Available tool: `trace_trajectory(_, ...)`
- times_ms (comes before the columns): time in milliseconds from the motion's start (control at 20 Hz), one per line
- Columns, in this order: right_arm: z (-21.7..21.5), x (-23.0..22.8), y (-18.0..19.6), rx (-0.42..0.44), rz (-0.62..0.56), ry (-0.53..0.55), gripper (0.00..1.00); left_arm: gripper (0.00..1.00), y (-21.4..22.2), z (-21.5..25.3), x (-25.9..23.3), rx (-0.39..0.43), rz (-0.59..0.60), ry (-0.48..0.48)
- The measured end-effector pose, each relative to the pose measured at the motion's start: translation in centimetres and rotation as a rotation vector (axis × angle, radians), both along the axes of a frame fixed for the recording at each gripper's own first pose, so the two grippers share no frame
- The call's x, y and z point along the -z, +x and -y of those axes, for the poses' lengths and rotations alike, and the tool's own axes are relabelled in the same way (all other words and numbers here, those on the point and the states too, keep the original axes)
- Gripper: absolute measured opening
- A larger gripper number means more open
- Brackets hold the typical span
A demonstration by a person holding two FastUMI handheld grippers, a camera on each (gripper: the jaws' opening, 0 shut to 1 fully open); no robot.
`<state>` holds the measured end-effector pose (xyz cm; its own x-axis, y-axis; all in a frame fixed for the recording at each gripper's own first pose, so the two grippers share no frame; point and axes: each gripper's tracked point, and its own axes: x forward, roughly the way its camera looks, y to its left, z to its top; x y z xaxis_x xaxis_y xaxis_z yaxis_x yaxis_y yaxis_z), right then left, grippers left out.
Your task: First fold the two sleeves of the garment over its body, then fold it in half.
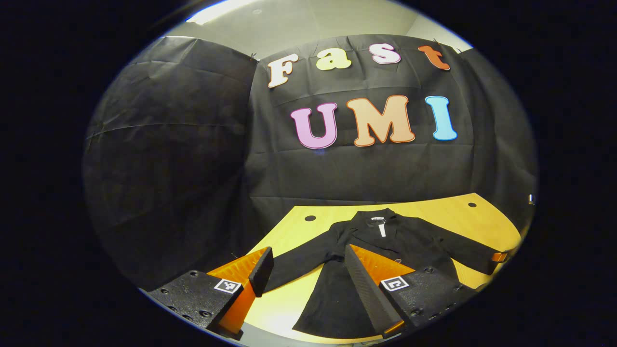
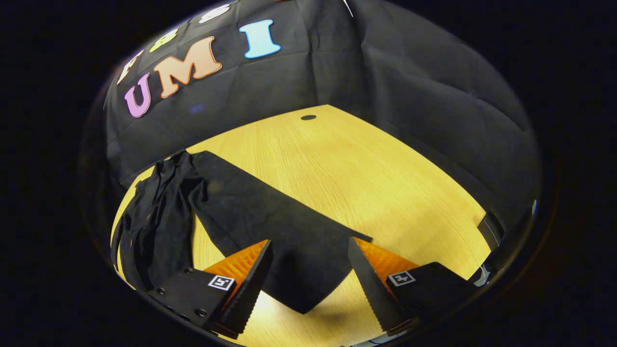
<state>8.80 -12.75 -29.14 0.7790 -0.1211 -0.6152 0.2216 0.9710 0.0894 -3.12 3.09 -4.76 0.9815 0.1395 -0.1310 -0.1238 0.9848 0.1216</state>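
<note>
A black long-sleeved garment lies flat on the yellow wooden table, collar at the far side and both sleeves spread outward. In the left gripper view my left gripper stands open above the near left sleeve and the hem, with nothing between its fingers. A bit of my right gripper shows at the end of the other sleeve. In the right gripper view that sleeve runs diagonally from the bunched body down to its cuff. My right gripper is open, its fingers on either side of the cuff, not pressing on it.
The booth's black cloth wall closes off the back and sides. Bare table stretches to the right of the sleeve, with a small round hole near the far edge. A dark object sits at the table's right edge.
</note>
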Motion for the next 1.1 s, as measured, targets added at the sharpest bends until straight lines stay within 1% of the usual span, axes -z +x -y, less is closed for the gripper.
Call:
trace_trajectory(100,-0.2,0.9,-0.6,-0.008,-0.029,-0.02,0.99,0.89,0.1,0.1,0.1,0.0,-0.002,-0.003)
trace_trajectory(150,-0.1,0.9,-0.5,-0.017,-0.015,-0.044,0.99,0.89,0.1,0.1,0.2,0.0,-0.005,0.0)
trace_trajectory(200,0.0,1.1,-0.8,-0.026,-0.028,-0.064,0.96,0.93,0.0,0.1,0.3,-0.001,-0.007,0.004)
trace_trajectory(250,0.1,1.0,-0.9,-0.038,-0.026,-0.092,0.99,0.93,0.0,0.1,0.3,-0.001,-0.008,0.005)
trace_trajectory(300,0.2,1.3,-1.0,-0.047,-0.033,-0.113,0.96,0.93,0.0,0.2,0.5,0.003,-0.011,0.004)
trace_trajectory(350,0.3,1.3,-1.1,-0.049,-0.033,-0.124,0.96,0.89,0.0,0.3,0.6,0.003,-0.014,0.004)
trace_trajectory(400,0.3,1.3,-1.2,-0.043,-0.035,-0.116,0.99,0.93,0.0,0.3,0.6,0.002,-0.013,0.006)
trace_trajectory(450,0.2,1.3,-1.2,-0.041,-0.033,-0.109,0.96,0.93,0.1,0.4,0.6,0.004,-0.014,0.006)
trace_trajectory(500,0.1,1.3,-1.2,-0.042,-0.032,-0.109,0.99,0.89,0.0,0.5,0.8,0.007,-0.016,0.005)
trace_trajectory(600,0.2,1.3,-1.2,-0.044,-0.022,-0.118,0.99,0.89,0.0,0.6,1.0,0.01,-0.02,0.002)
trace_trajectory(650,0.3,1.4,-1.1,-0.04,-0.014,-0.116,0.96,0.89,0.0,0.7,1.0,0.011,-0.023,0.0)
trace_trajectory(750,0.4,1.3,-1.0,-0.012,-0.002,-0.11,0.98,0.89,0.0,0.8,1.2,0.014,-0.026,-0.005)
trace_trajectory(800,0.6,1.2,-1.1,0.001,0.001,-0.106,0.91,0.89,0.0,0.9,1.3,0.018,-0.027,-0.009)
trace_trajectory(850,0.9,1.2,-1.3,0.015,0.0,-0.102,0.88,0.89,0.1,1.2,1.3,0.024,-0.026,-0.013)
trace_trajectory(900,1.0,1.2,-1.2,0.026,-0.003,-0.097,0.81,0.89,0.1,1.2,1.3,0.027,-0.026,-0.014)
trace_trajectory(950,1.1,1.3,-1.1,0.032,-0.007,-0.096,0.76,0.89,0.1,1.1,1.4,0.028,-0.029,-0.012)
trace_trajectory(1000,1.1,1.2,-1.0,0.032,-0.008,-0.094,0.71,0.93,0.0,1.1,1.6,0.027,-0.033,-0.009)
trace_trajectory(1100,0.6,1.2,-0.8,0.01,-0.005,-0.094,0.58,0.93,0.0,1.2,1.8,0.029,-0.039,-0.003)
